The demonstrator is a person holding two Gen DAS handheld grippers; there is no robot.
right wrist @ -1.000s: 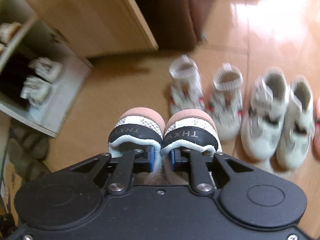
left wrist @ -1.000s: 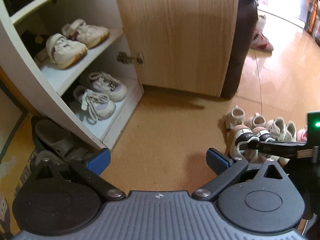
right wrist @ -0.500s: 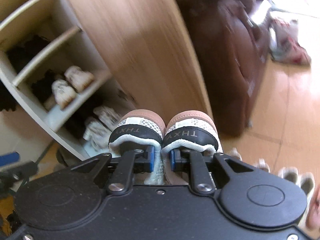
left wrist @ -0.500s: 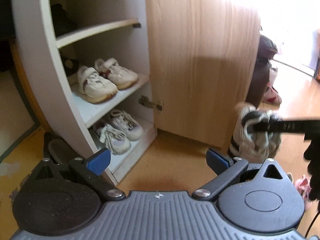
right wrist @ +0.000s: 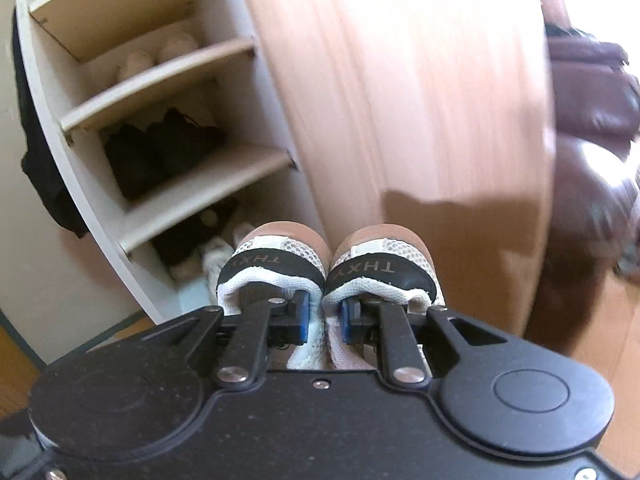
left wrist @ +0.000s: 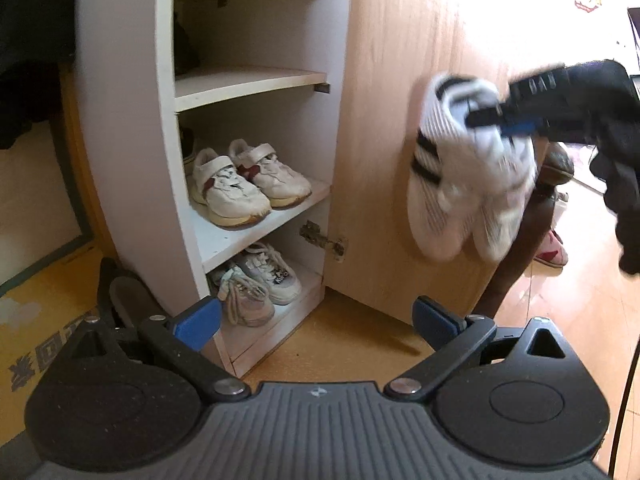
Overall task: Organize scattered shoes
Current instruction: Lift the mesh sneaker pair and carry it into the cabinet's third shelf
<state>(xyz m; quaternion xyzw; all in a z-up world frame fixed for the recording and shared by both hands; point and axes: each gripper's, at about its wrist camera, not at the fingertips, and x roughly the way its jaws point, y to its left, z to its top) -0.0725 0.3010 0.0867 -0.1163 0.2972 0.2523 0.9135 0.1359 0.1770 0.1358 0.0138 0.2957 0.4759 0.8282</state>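
Two white mesh shoes (right wrist: 332, 264), black-banded.

The right gripper (right wrist: 323, 318) has its jaws pinched on the inner heel edges of a pair of white mesh shoes (right wrist: 332, 268), one shoe to each side, toes pointing away. Beyond and left of the jaws stands an open shoe cabinet (right wrist: 168, 184) with dark shoes (right wrist: 160, 152) on a shelf; its wooden door (right wrist: 400, 100) lies straight ahead.
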